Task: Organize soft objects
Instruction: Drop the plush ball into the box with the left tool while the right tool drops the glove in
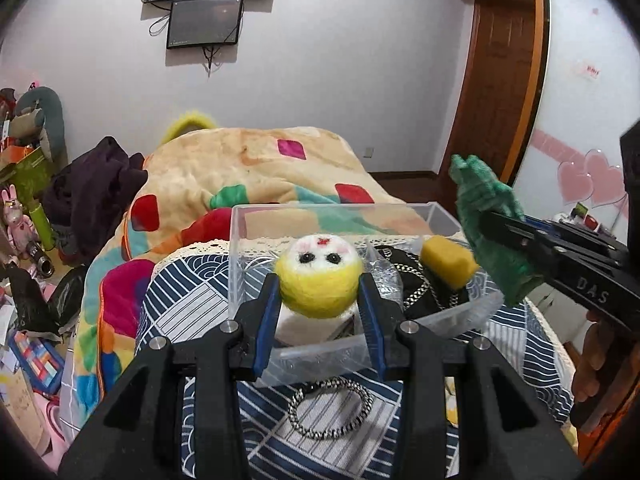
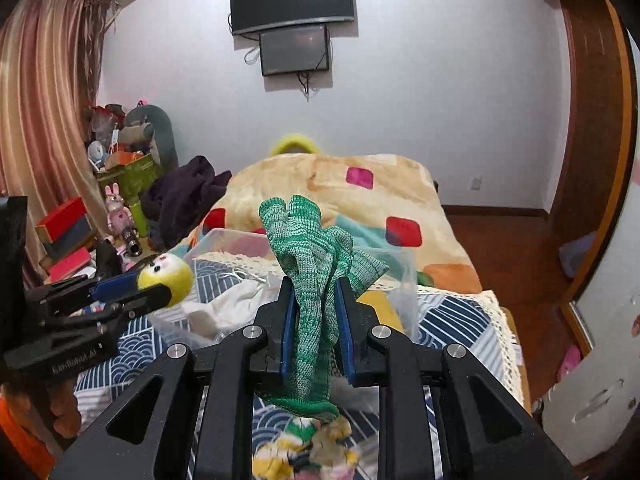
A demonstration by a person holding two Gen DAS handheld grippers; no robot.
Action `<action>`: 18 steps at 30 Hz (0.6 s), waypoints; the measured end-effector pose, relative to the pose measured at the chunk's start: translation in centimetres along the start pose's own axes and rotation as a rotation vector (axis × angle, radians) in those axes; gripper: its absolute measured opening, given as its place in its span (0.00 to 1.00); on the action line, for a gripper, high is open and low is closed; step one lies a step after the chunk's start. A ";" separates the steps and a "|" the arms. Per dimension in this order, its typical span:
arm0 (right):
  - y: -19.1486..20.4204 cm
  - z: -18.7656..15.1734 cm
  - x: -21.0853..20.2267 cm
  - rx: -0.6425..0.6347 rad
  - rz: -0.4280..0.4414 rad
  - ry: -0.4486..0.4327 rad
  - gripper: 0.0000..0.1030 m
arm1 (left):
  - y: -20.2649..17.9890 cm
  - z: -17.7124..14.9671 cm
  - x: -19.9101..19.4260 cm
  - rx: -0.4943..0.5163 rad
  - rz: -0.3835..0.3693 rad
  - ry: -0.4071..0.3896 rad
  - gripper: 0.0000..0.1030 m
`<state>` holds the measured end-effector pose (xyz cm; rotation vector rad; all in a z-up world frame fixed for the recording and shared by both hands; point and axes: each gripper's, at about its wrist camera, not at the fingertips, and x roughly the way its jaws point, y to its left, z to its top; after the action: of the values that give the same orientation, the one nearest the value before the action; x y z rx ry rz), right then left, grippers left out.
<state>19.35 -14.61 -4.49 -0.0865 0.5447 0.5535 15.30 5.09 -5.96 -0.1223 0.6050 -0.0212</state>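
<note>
My left gripper (image 1: pixel 318 284) is shut on a yellow felt ball with a white face (image 1: pixel 318 276) and holds it above the clear plastic bin (image 1: pixel 248 248). It also shows in the right wrist view (image 2: pixel 170 276). My right gripper (image 2: pixel 316 304) is shut on a green knitted glove (image 2: pixel 312 264), held upright over the bin's right side (image 2: pixel 404 292). The glove also shows in the left wrist view (image 1: pixel 488 220). A yellow sponge block (image 1: pixel 448 260) lies inside the bin.
The bin stands on a blue-and-white patterned cloth (image 1: pixel 192 312) with a lace edge. A black-and-silver chain ring (image 1: pixel 330 410) lies on the cloth in front of the bin. A colourful blanket (image 1: pixel 248 168) covers the bed behind. Clutter stands at the left (image 1: pixel 28 184).
</note>
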 end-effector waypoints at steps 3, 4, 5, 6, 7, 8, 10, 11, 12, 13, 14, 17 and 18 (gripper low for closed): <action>0.2 0.1 1.8 0.004 0.008 0.036 0.17 | -0.1 0.1 1.2 -0.002 -0.009 0.022 0.38; 0.2 0.1 2.4 0.006 0.016 0.051 0.17 | -0.2 0.2 1.6 -0.002 -0.011 0.033 0.38; 0.3 0.1 3.0 0.007 0.020 0.066 0.17 | -0.2 0.2 2.1 -0.001 -0.013 0.043 0.38; 0.3 0.0 3.4 0.006 0.020 0.079 0.17 | -0.3 0.2 2.6 0.001 -0.013 0.054 0.38; 0.5 -0.1 4.0 0.003 0.019 0.093 0.17 | -0.4 0.2 3.0 0.004 -0.012 0.064 0.38; 0.5 -0.1 4.3 0.003 0.021 0.105 0.17 | -0.5 0.2 3.4 0.009 -0.011 0.074 0.38; 0.6 -0.3 4.7 0.003 0.029 0.125 0.17 | -0.8 0.1 4.2 0.021 -0.003 0.088 0.38; 0.7 -0.3 5.0 -0.001 0.031 0.136 0.17 | -0.9 0.0 4.6 0.028 0.001 0.097 0.38; 0.7 -0.3 5.1 -0.006 0.031 0.144 0.17 | -1.0 -0.1 4.8 0.033 0.005 0.105 0.38; 0.9 -0.5 5.4 -0.016 0.025 0.158 0.17 | -1.1 -0.2 5.0 0.036 0.005 0.111 0.38; 0.9 -0.6 5.6 -0.025 0.022 0.167 0.17 | -1.2 -0.3 5.2 0.040 0.005 0.118 0.38; 1.0 -1.2 6.1 -0.052 0.018 0.196 0.17 | -1.6 -0.5 5.2 0.068 0.023 0.112 0.38; 1.1 -1.4 6.2 -0.060 0.013 0.200 0.17 | -1.7 -0.5 5.1 0.071 0.025 0.112 0.38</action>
<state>22.53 -11.02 -8.78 -0.1965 0.7237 0.5775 19.30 3.06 -9.05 -0.0447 0.7167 -0.0258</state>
